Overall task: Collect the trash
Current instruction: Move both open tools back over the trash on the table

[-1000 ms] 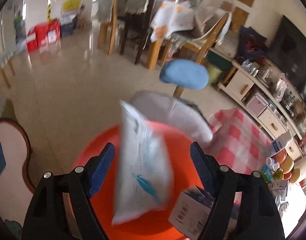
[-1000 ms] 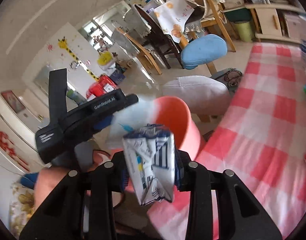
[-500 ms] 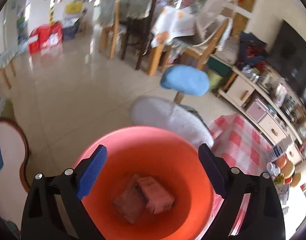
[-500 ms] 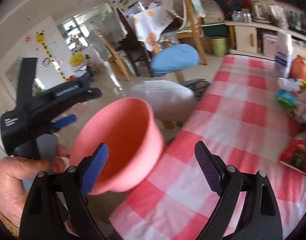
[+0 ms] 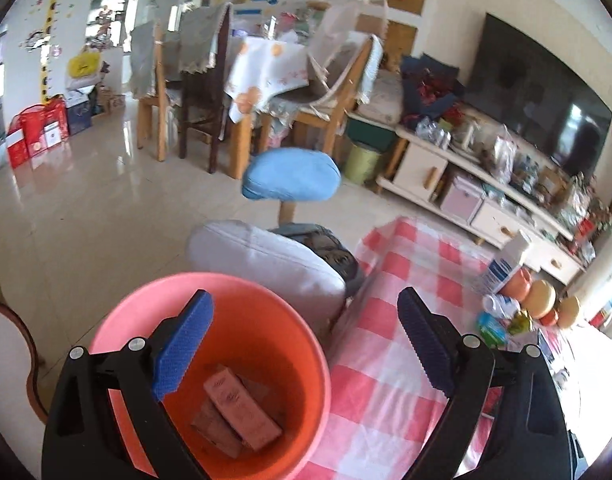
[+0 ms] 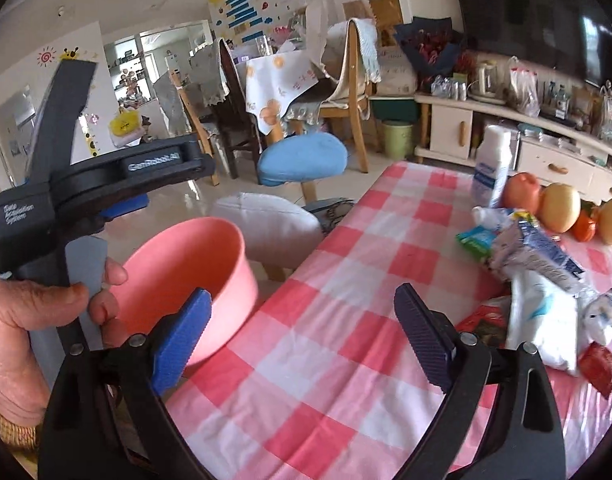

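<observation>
With both the left gripper (image 5: 302, 344) and the right gripper (image 6: 302, 340) empty, the right's jaws opening, I would swing right to the crumpled wrappers (image 6: 545, 280) on the checked tablecloth (image 6: 345, 280), approach low, then drop them in the pink bin (image 5: 306, 344) at near left.

Left gripper (image 5: 304, 332): we find its jaws spread wide, nothing between the pads.
Bucket (image 5: 118, 320): we record a pink-orange bucket below the gripper, just beside the table edge.
Contents: we count cartons (image 5: 242, 412) lying tilted on the bucket floor, tinted orange.
Table (image 5: 385, 360): we note a red-and-white checked cloth, at right.
Table items: we list a white-and-blue carton (image 5: 501, 268), round fruit (image 5: 539, 300) and small wrappers (image 5: 491, 324) near the far edge.
Beyond: we log a grey cushion (image 5: 266, 264) and a blue stool (image 5: 292, 180).
</observation>
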`<state>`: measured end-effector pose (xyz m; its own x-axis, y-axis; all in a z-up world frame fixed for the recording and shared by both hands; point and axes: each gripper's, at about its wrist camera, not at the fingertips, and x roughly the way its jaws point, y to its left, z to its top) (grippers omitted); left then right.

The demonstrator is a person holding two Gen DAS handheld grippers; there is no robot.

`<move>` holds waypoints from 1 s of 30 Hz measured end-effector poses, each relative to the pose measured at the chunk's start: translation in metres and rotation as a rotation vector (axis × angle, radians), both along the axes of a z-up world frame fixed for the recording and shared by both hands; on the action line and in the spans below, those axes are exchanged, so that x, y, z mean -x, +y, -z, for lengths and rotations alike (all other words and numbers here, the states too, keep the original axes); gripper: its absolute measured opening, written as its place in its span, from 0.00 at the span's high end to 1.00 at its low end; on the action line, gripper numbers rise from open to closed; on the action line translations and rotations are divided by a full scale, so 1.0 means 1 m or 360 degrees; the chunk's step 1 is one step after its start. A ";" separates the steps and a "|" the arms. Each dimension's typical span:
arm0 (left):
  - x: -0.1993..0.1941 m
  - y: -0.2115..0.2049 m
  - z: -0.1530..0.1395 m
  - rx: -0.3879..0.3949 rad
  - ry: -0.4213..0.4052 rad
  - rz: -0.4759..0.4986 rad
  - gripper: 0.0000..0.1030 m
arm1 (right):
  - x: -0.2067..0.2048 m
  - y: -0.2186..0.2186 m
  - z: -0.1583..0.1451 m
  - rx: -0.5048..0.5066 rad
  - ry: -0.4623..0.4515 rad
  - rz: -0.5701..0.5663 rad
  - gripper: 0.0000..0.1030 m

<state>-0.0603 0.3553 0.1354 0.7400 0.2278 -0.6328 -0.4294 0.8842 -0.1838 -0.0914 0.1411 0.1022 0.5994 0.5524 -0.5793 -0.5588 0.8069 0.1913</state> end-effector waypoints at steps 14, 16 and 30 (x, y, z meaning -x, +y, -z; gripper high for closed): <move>-0.022 -0.073 -0.008 -0.0193 0.0139 0.0262 0.10 | 0.006 -0.055 0.000 0.0060 -0.0060 0.0146 0.08; -0.025 -0.083 -0.009 -0.0209 0.0139 0.0304 0.10 | 0.006 -0.063 0.001 0.0069 -0.0067 0.0168 0.08; -0.041 -0.138 -0.008 -0.0315 0.0194 0.0469 0.10 | -0.005 -0.115 0.011 0.0081 -0.0047 0.0283 0.07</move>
<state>-0.0195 0.2168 0.1432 0.7141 0.1431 -0.6853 -0.1596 0.9864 0.0397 -0.0860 0.0266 0.0909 0.7023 0.4065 -0.5844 -0.4111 0.9018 0.1333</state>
